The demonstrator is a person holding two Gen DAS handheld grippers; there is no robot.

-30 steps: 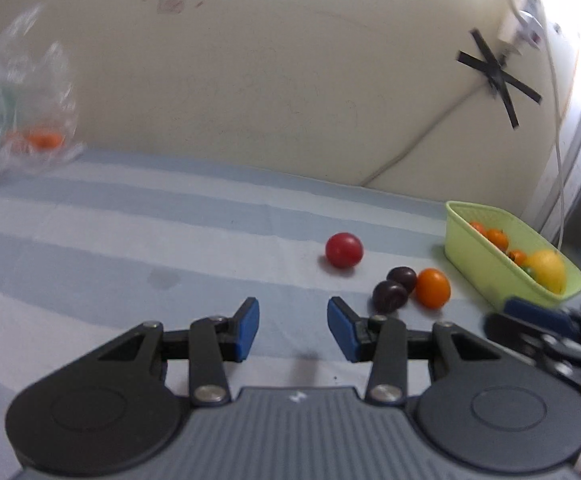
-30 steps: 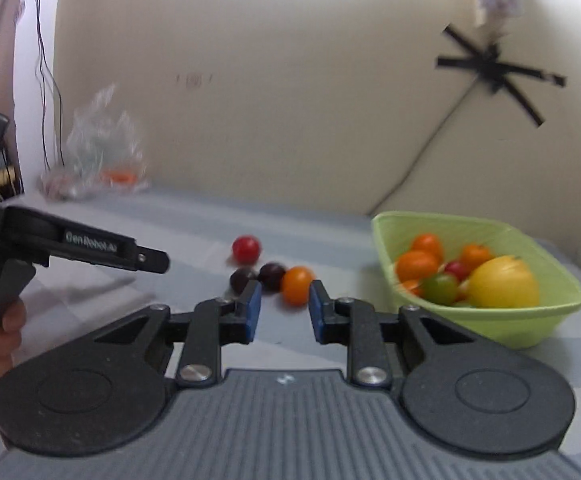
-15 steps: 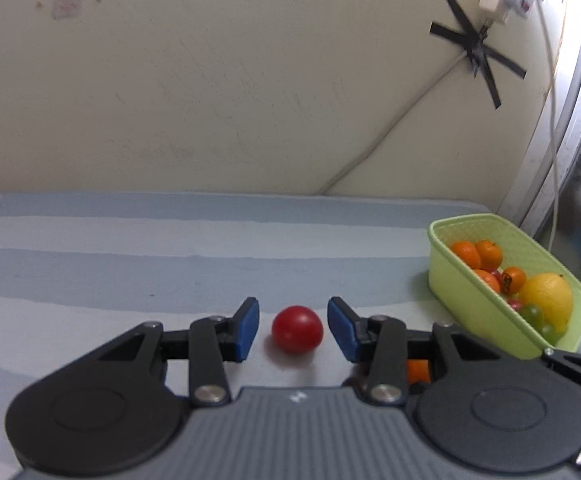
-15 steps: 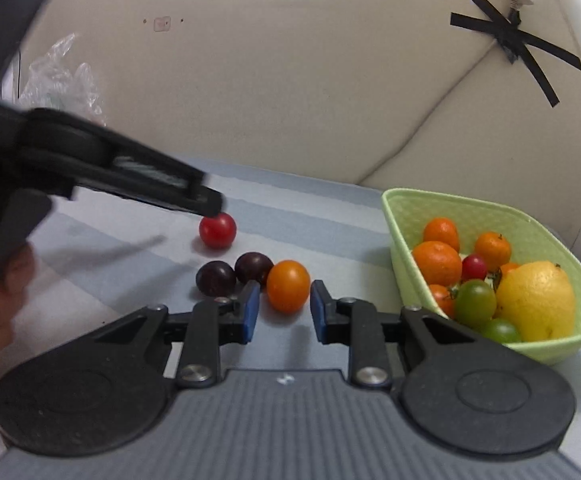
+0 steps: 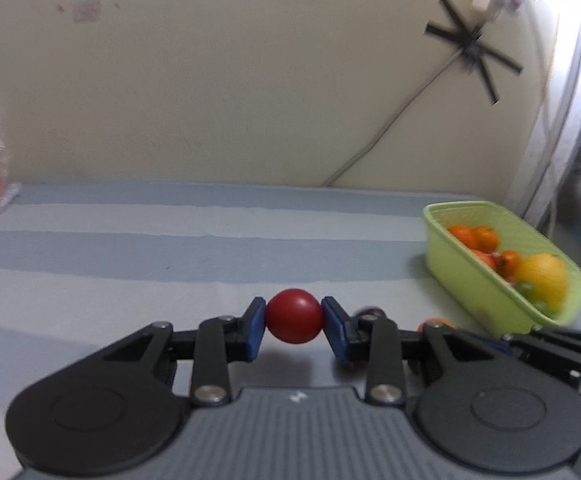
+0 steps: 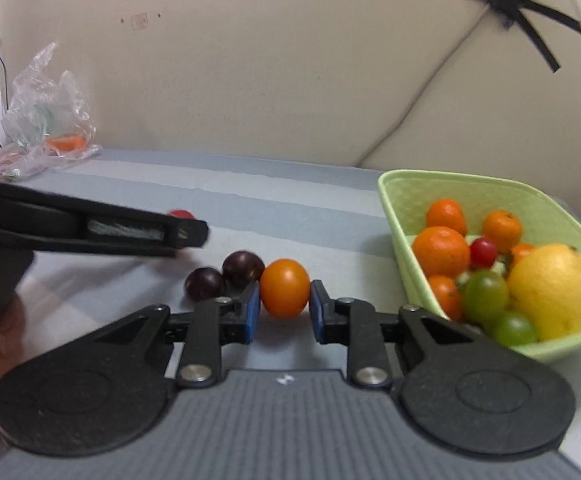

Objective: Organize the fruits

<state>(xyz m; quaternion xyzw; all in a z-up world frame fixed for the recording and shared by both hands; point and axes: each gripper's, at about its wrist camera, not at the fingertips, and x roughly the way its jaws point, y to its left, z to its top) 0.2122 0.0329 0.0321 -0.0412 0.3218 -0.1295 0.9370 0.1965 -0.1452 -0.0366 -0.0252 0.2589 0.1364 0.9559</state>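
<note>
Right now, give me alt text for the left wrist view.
The left gripper pinches a red tomato between its blue pads above a striped cloth. A green basket of fruit sits at right, before a beige wall.

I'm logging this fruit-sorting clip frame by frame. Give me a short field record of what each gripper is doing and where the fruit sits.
left gripper: shut on the red tomato, pads touching both its sides
right gripper: open, fingers either side of the orange tomato, small gap showing at the right pad
loose fruit: two dark plums on the striped cloth, beside the orange tomato
green basket: holds oranges, a lemon, green and red tomatoes
plastic bag: far left, by the wall
</note>
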